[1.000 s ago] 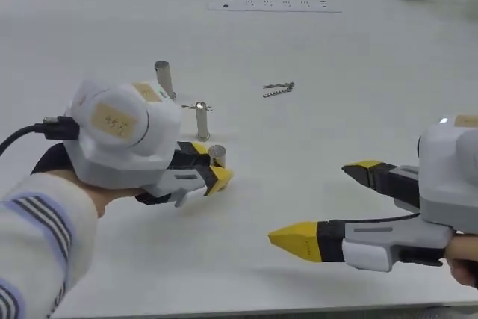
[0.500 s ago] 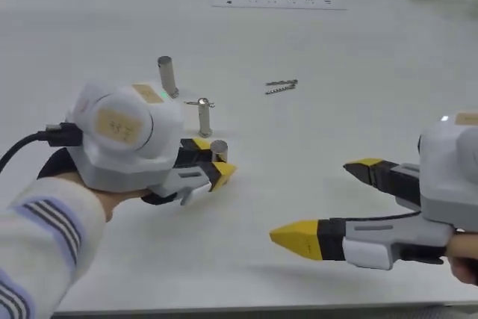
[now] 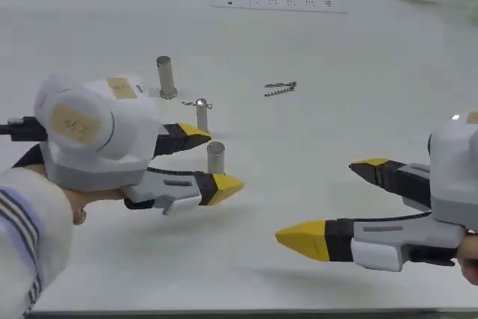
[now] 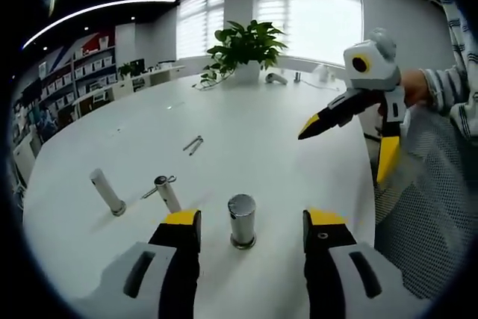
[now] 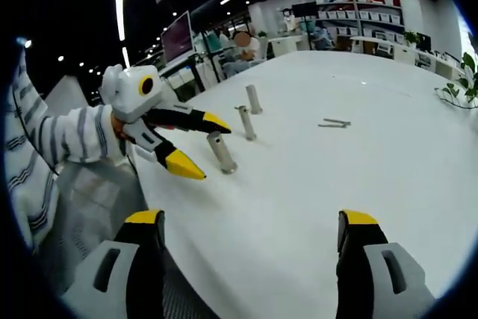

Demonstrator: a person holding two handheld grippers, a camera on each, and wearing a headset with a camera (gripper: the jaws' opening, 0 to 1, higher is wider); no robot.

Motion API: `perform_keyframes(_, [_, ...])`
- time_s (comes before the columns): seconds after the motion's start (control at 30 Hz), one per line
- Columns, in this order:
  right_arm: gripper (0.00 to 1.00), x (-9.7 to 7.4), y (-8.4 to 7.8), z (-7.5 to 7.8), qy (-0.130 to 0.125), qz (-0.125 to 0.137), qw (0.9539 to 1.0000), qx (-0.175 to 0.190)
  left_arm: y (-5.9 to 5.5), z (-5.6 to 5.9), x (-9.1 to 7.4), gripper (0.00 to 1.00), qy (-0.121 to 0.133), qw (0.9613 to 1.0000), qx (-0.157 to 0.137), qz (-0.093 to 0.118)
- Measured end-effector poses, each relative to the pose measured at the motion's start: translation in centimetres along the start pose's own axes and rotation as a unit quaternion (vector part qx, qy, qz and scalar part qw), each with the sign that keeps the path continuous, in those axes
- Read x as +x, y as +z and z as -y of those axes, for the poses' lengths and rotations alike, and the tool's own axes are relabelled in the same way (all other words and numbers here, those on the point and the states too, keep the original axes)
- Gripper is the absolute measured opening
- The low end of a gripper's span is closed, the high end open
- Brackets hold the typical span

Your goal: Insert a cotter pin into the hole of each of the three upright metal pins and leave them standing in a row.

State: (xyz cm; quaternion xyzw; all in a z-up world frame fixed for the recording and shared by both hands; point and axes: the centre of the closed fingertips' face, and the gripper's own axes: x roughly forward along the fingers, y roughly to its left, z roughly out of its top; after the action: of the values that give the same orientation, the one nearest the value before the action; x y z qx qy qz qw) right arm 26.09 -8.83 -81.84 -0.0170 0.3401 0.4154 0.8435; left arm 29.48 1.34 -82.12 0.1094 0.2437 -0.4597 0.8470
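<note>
**On the bench: one pin of three done**

Only the middle pin [image 3: 201, 116] carries a cotter pin [image 3: 196, 103]; the far pin [image 3: 164, 76] and near pin [image 3: 216, 157] look empty. The left gripper [image 3: 222, 159], wide open, straddles the near pin without touching it. The right gripper [image 3: 320, 201] is open and empty. The loose cotter pins [image 3: 280, 89] lie well apart.

The left gripper [image 3: 222, 159] and the right gripper [image 3: 320, 202] share one build. Each has a rounded pale-grey housing [image 3: 89, 158] and two long fingers [image 3: 328, 239] that are grey-white at the root, black in the middle and yellow at the pointed tips. The left housing wears two tan paper labels [image 3: 71, 123] with faint writing, and a black cable [image 3: 19, 128] plugs into its back. A small white light [image 3: 455, 118] glows on the right housing. The person's sleeve [image 3: 19, 237] is a white knit with dark and blue stripes.
</note>
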Motion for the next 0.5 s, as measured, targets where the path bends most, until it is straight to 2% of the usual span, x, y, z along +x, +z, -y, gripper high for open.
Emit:
perform_keyframes(0.1, [0.97, -0.5, -0.1, 0.5, -0.007, -0.004, 1.0, -0.001, -0.2, 0.5, -0.5, 0.72, -0.011, 0.9999, -0.001, -0.003])
perform_keyframes(0.33, [0.97, -1.2, 0.5, 2.0, -0.015, -0.019, 0.9994, -0.023, -0.4, 1.0, -1.5, 0.99, -0.029, 0.9995, -0.01, -0.005])
perform_keyframes(0.4, [0.97, -1.1, 0.4, 2.3, -0.014, -0.026, 0.9992, -0.026, -0.4, 0.2, -1.8, 0.99, -0.009, 1.0, 0.001, -0.004])
perform_keyframes(0.5, [0.97, -1.0, 0.4, 2.7, -0.013, -0.036, 0.9987, -0.033, -0.6, 0.1, -2.2, 0.99, -0.016, 0.9998, -0.012, 0.0])
